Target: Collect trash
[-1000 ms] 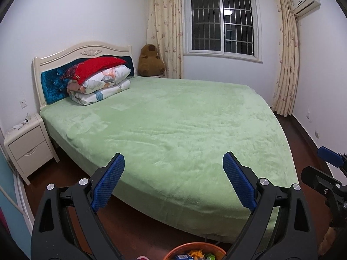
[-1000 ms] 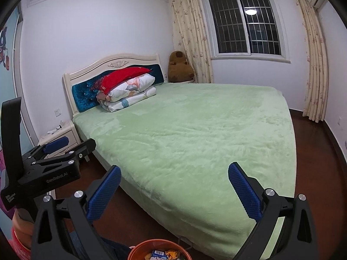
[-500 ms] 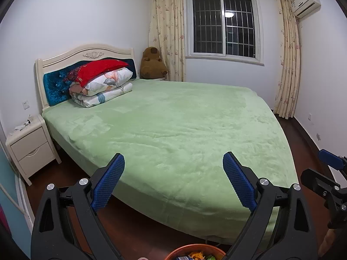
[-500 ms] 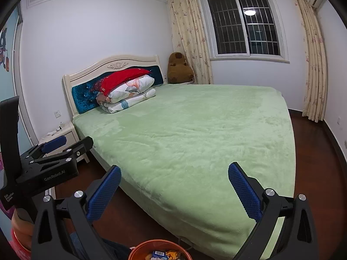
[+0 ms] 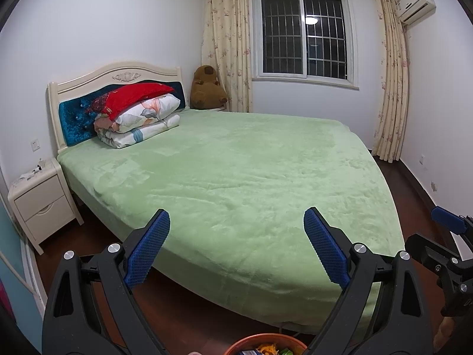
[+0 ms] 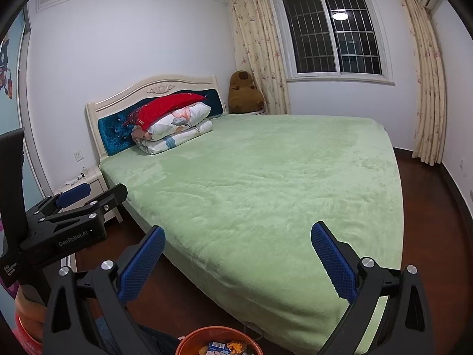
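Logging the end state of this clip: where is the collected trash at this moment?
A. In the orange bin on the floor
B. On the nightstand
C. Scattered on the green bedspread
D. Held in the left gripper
A: wrappers lie inside the orange bin below both open grippers; the green bedspread is bare.

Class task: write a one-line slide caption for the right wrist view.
Open right gripper faces a green bed, an orange trash bin below it holding wrappers.

green bed cover [image 5: 242, 177], orange bin [image 6: 218, 340]
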A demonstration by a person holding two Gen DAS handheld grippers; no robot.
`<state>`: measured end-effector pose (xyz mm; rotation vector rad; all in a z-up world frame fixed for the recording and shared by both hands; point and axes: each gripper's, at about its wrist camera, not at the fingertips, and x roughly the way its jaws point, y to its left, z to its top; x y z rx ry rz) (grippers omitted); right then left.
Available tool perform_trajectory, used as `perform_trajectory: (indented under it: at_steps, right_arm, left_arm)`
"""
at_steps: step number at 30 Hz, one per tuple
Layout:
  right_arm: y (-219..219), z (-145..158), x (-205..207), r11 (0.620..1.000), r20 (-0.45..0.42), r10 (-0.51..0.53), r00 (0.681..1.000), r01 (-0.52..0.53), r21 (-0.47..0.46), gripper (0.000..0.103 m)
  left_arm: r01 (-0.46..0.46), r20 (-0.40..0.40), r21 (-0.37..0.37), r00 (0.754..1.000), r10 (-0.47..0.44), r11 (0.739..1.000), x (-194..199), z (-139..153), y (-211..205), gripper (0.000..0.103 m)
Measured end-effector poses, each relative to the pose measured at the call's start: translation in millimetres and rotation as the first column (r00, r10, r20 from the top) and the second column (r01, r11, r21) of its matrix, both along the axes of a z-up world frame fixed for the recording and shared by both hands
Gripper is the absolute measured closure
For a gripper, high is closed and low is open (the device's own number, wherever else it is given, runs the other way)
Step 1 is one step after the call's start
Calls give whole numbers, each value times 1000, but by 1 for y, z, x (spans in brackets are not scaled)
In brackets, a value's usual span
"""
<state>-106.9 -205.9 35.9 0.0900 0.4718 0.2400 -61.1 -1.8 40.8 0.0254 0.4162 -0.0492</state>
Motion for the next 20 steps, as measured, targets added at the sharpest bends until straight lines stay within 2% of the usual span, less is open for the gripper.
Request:
perform_trajectory:
  at_steps: [20]
  right_arm:
    - [2,-3,-1,1000,-10,-8,1000,8,5,6]
  left_arm:
    - [-3,-12,-5,1000,3,1000,2,1,1,13]
